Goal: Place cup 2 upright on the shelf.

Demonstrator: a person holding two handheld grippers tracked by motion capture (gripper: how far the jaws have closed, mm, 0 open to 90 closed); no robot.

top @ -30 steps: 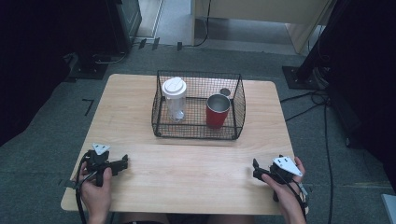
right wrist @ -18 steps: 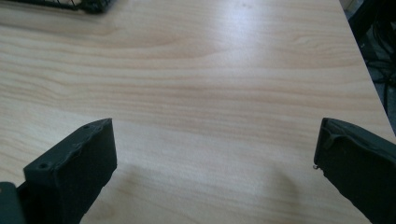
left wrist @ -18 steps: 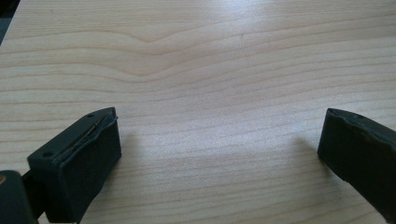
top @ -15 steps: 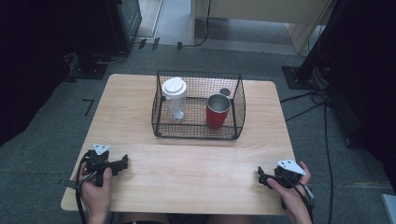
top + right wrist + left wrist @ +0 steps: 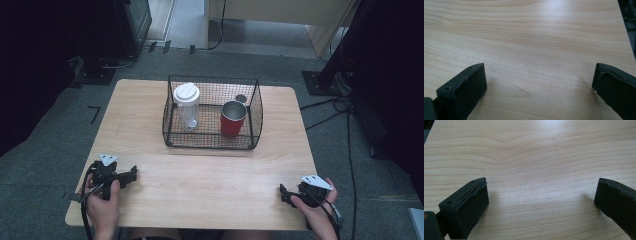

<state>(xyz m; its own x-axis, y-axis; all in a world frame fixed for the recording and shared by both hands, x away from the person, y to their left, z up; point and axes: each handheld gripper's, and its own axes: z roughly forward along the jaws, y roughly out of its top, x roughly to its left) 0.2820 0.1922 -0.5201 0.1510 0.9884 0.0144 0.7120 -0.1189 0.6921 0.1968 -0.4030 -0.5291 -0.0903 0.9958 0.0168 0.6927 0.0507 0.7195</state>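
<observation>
At the near left corner of the table point(image 5: 150, 130), the left gripper point(image 5: 131, 174) is held low over the wood in a hand point(image 5: 102, 202), well apart from everything else. In the left gripper view its fingers point(image 5: 466, 205) are seen set wide, with nothing but bare wood grain between them.

Toward the far middle of the table a black wire basket point(image 5: 212, 142) is placed. Inside it, at the left, a clear bottle with a white lid point(image 5: 186, 105) is stood upright; at the right, a red cup point(image 5: 233, 119) with a metal rim is stood upright, open end up. The two are apart, with bare mesh floor between them. A small dark round thing sits by the basket's back right corner; what it is cannot be told.

At the near right corner, the right gripper point(image 5: 283, 194) is held in the other hand point(image 5: 315, 210), and in the right gripper view its fingers point(image 5: 464, 87) are likewise spread wide over bare wood.

The work is judged to be at its very start: nothing is grasped, and both grippers are far from the basket. A forward reach over the basket rim is called for next, with the fingers kept wide and brought down from above around the bottle or the cup, so that the wire walls are cleared.
</observation>
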